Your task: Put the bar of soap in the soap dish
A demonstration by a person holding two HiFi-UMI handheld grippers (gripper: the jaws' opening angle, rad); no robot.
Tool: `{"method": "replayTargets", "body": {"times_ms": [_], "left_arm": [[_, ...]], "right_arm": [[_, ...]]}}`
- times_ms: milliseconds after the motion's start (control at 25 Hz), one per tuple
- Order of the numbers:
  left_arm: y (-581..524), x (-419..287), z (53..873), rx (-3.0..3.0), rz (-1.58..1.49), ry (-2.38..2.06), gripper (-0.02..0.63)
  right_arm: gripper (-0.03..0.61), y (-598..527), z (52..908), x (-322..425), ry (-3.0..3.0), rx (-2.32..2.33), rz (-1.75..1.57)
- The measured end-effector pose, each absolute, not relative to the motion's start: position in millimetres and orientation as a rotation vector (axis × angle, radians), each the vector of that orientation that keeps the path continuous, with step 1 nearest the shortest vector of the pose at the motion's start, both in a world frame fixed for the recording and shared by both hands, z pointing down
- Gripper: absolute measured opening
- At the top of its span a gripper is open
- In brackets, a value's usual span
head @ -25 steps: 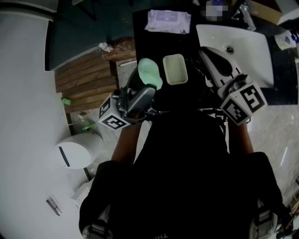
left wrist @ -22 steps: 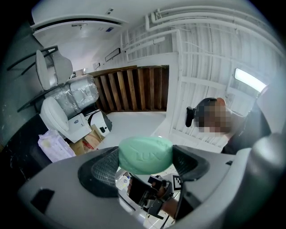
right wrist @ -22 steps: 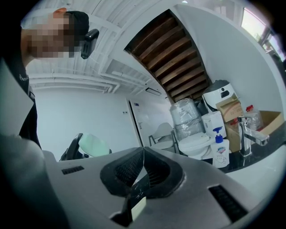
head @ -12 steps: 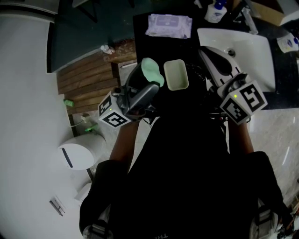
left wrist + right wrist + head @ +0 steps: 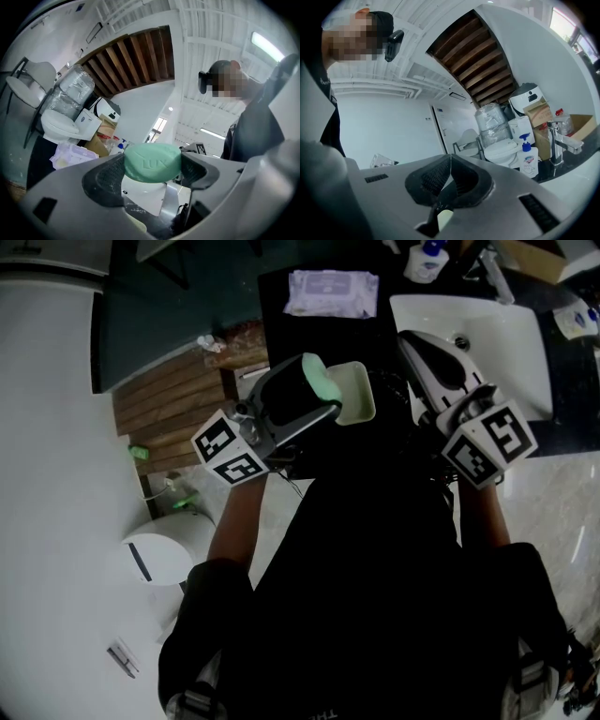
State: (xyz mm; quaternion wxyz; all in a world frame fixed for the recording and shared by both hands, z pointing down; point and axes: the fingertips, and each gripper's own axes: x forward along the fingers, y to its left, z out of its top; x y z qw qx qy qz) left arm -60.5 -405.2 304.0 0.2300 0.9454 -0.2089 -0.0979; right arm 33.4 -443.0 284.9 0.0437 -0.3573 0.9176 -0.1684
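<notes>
The left gripper (image 5: pixel 323 395) is clamped on the bar of soap (image 5: pixel 152 162). The left gripper view shows this plainly: the pale green bar sits crosswise between the two ribbed pads (image 5: pixel 107 178), pinched at its ends, with its face stamped LUX turned toward the camera and its bulk standing out past the fingertips. The head view does not show the grip itself, only one end of the bar poking from the dark jaws. It does show the soap dish (image 5: pixel 358 395), a pale rectangular tray on the black counter (image 5: pixel 281 334), lying just beyond the fingertips, with the soap's end over the dish's near left rim. No view tells whether soap and dish touch.

The right gripper (image 5: pixel 450 171) has its fingers pressed together with nothing between them; the right gripper view shows the two pads meeting along one thin seam. In the head view it lies to the right of the dish, tips toward the white sink (image 5: pixel 497 334). Past its fingertips its own view picks up a soap dispenser bottle (image 5: pixel 526 161) and a faucet (image 5: pixel 560 136). A wipes packet (image 5: pixel 331 293) lies farther out beyond the left fingertips
</notes>
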Motion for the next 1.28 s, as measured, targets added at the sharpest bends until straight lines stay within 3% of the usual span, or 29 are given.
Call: {"method": "replayTargets", "body": {"times_ms": [440,1280], "left_arm": [[-409.0,-44.7,358.9,2.715,0.214,-0.596,0.373],[-401.6,-35.3,437.8,2.633,0.781,-0.511,0.373]], "right_arm": [[0.02,-445.2,286.9,38.8,2.794,-1.107,-0.522],[0.02,-444.7,291.2,46.1,2.767,-1.105,-0.54]]}}
